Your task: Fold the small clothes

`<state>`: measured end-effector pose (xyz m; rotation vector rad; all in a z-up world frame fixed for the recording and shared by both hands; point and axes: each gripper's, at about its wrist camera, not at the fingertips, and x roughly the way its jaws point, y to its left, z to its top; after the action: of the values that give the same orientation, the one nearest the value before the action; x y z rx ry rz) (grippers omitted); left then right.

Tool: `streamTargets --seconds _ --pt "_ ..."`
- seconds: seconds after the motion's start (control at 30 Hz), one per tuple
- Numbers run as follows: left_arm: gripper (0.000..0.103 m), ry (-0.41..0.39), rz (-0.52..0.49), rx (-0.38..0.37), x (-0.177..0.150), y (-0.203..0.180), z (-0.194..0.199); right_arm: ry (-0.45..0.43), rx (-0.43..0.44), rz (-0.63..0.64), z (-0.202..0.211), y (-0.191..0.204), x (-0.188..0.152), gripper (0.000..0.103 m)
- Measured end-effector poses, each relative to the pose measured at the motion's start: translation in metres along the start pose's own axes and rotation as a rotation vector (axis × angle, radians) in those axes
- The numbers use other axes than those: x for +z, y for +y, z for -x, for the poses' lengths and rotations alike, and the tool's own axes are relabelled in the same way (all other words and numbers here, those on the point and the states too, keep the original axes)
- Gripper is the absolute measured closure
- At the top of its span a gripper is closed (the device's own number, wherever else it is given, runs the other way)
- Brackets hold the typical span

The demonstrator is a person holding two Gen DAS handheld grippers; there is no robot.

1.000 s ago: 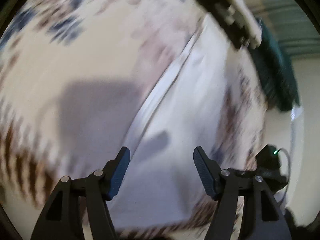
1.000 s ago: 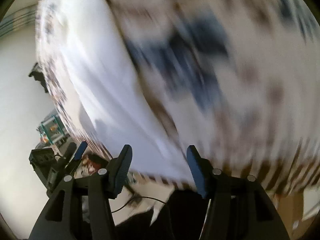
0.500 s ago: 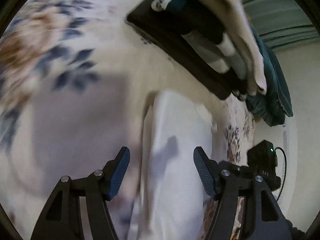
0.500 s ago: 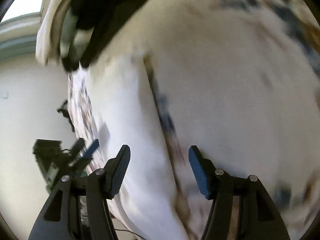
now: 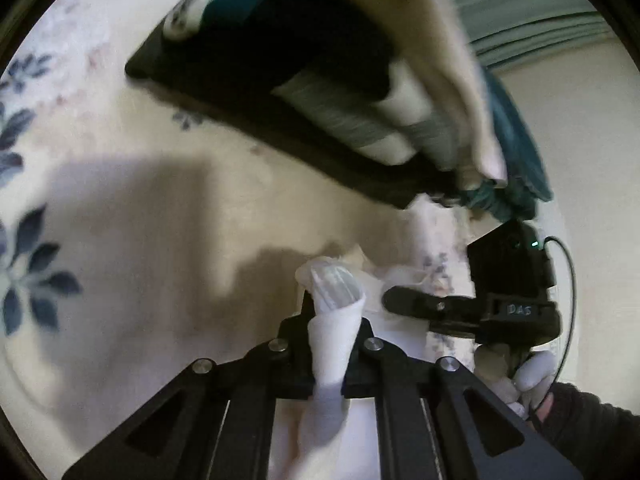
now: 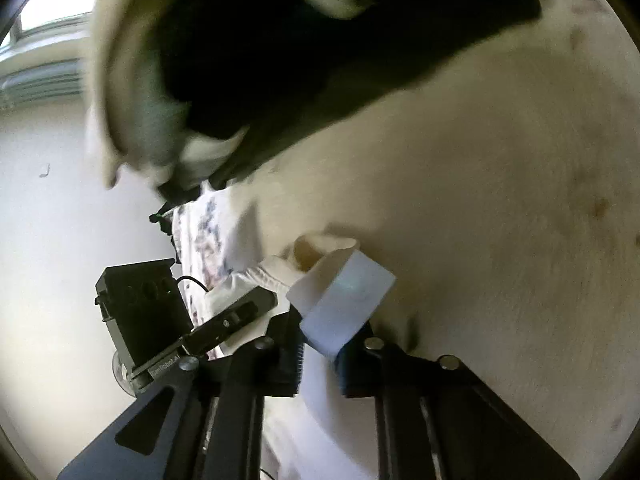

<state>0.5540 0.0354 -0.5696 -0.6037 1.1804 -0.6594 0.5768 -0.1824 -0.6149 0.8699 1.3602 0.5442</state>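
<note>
White garment (image 5: 332,320) pinched in both tongs, L (image 5: 330,344) & R (image 6: 320,344), closed tight.

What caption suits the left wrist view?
Left tongs shut on a white garment above a floral sheet.

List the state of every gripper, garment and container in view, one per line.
left gripper: shut on the white garment.
right gripper: shut on the white garment.
white garment: pinched by both grippers, bunched between the fingers.
black tray: holds rolled clothes, on the floral bedsheet.
</note>
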Motion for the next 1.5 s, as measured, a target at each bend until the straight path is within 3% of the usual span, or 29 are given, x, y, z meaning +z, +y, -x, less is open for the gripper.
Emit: streamTargets --seconds 0.17,0.37,0.43,0.5,0.53,0.6,0.63,0.77,0.87,0.93,1.03,1.13,1.17,1.27,1.3,1.5 --pt "0.098 -0.055 -0.063 -0.025 -0.028 -0.040 0.048 -0.026 0.055 0.062 0.038 0.025 -0.035 0.094" --pt "0.095 -0.093 -0.044 -0.056 -0.102 -0.079 0.115 -0.001 0.102 0.178 0.067 0.078 -0.108 0.094" --pt "0.085 -0.071 -0.033 -0.033 -0.136 -0.086 0.130 0.038 0.114 0.206 0.078 0.081 -0.142 0.094" --pt "0.045 -0.039 -0.022 0.049 -0.178 -0.090 0.149 0.099 0.071 0.228 0.085 0.076 -0.178 0.092" --pt "0.039 -0.020 -0.009 0.077 -0.199 -0.091 0.153 0.143 0.053 0.235 0.084 0.073 -0.197 0.087" --pt "0.037 0.027 0.061 0.113 -0.247 -0.081 0.166 0.256 -0.027 0.225 0.076 0.057 -0.240 0.063" --pt "0.037 0.059 0.108 0.135 -0.268 -0.074 0.169 0.297 -0.059 0.211 0.073 0.048 -0.260 0.044" --pt "0.037 0.109 0.265 0.205 -0.325 -0.048 0.180 0.357 -0.100 0.072 0.080 0.000 -0.312 0.042" --pt "0.037 0.081 0.303 0.237 -0.322 -0.044 0.175 0.289 -0.125 -0.020 0.092 -0.018 -0.325 0.042" --pt "0.037 0.051 0.284 0.253 -0.308 -0.047 0.168 0.229 -0.096 -0.066 0.093 -0.018 -0.324 0.042" --pt "0.037 0.017 0.252 0.259 -0.271 -0.052 0.143 0.167 -0.062 -0.080 0.078 -0.011 -0.314 0.042" --pt "0.037 0.040 0.219 0.247 -0.254 -0.050 0.114 0.167 -0.031 -0.066 0.046 0.000 -0.308 0.042" --pt "0.037 0.064 0.210 0.260 -0.251 -0.048 0.102 0.175 -0.055 -0.068 0.037 -0.002 -0.308 0.042" --pt "0.037 0.162 0.209 0.311 -0.261 -0.034 0.072 0.206 -0.287 -0.062 0.018 -0.024 -0.317 0.042" --pt "0.037 0.177 0.225 0.303 -0.268 -0.030 0.069 0.209 -0.329 -0.063 0.017 -0.033 -0.322 0.042" --pt "0.037 0.146 0.181 0.247 -0.291 -0.055 0.123 0.164 -0.268 -0.119 0.073 -0.042 -0.334 0.044"
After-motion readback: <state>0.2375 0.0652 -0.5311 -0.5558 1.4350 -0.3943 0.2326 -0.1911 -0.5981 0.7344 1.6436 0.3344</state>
